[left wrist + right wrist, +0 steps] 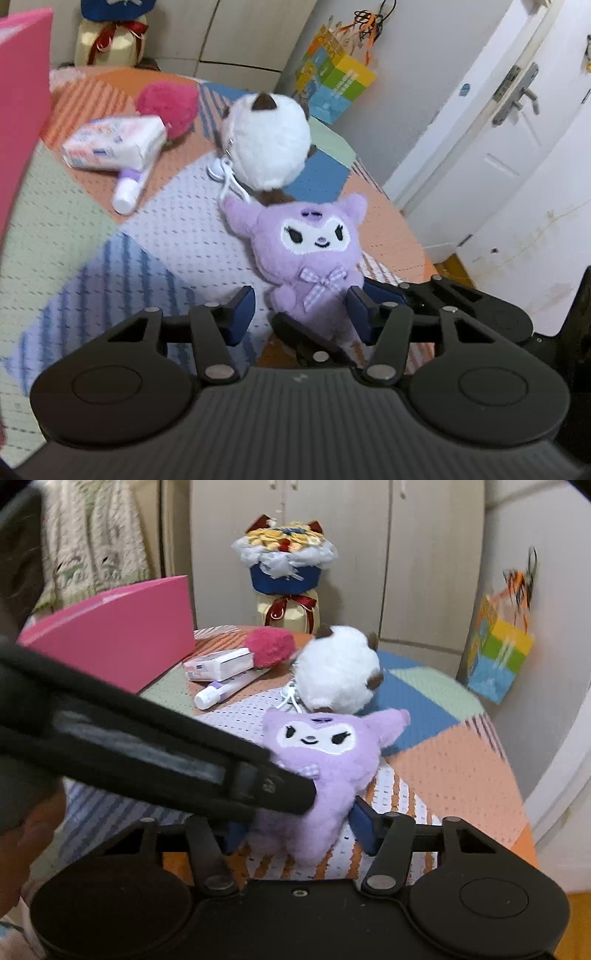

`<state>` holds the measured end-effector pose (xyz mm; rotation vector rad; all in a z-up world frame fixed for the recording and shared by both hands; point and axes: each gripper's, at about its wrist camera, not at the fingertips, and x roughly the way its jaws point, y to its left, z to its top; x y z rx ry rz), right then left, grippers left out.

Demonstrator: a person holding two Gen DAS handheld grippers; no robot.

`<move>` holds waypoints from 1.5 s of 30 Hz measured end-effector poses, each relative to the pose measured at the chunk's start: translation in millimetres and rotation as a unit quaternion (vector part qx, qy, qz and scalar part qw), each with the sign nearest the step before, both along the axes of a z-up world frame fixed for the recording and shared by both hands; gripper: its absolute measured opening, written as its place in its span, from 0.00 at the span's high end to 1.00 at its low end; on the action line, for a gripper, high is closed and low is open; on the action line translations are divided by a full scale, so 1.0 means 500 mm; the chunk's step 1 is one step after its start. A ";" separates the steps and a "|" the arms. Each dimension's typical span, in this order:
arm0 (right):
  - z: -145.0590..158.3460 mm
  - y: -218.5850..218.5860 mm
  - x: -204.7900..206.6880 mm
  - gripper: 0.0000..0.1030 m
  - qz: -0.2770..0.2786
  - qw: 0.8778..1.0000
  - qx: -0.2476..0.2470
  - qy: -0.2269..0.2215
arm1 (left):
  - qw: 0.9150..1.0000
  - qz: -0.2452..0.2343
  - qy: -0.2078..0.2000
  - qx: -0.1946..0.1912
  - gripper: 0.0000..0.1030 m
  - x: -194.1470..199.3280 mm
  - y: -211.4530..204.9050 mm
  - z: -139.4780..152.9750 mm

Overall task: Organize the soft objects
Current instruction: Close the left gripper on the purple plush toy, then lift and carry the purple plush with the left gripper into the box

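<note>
Two plush toys: one purple plush (314, 254) near, one white plush (267, 142) beyond. No legible writing. Left gripper (301, 314) and right gripper (299, 830) jaws half-open around the purple one; contact unclear.

Purple plush (314, 254), face up, white face patch w/ black eyes + smile, pointed ears, gingham bow at neck; lies on patchwork cloth of surface (177, 229), lower body between blue tong pads. White round plush (267, 140) just behind it, brown ears, white keychain cord at its side; touching purple one's head. Pink fluffy plush (168, 107) farther back, partly behind tissue pack (114, 144). Pack lies flat, atop small white-purple tube (129, 188).
</note>
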<state>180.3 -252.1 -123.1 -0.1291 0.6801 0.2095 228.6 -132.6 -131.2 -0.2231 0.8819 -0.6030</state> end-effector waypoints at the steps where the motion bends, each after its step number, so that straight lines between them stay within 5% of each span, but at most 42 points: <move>1: 0.000 0.004 -0.002 0.41 -0.002 1.000 -0.005 -0.003 | 1.000 0.001 0.000 -0.004 0.49 -0.001 0.003 -0.002; 8: -0.005 -0.009 -0.011 0.54 -0.018 0.999 0.046 -0.008 | 1.000 -0.014 -0.014 -0.015 0.49 -0.013 -0.002 -0.008; 22: 0.003 0.004 -0.065 0.55 -0.019 0.997 0.074 -0.007 | 0.999 -0.030 -0.018 0.024 0.50 -0.079 0.011 0.017; 35: 0.040 0.038 -0.152 0.55 0.005 0.998 0.068 0.012 | 0.998 -0.035 -0.014 0.045 0.50 -0.178 0.046 0.057; 39: 0.056 0.070 -0.185 0.55 0.041 0.999 0.028 0.023 | 0.997 -0.044 -0.008 0.061 0.50 -0.216 0.064 0.067; 45: 0.096 0.103 -0.225 0.55 0.077 0.996 0.029 0.027 | 0.997 -0.037 -0.008 0.063 0.50 -0.265 0.115 0.112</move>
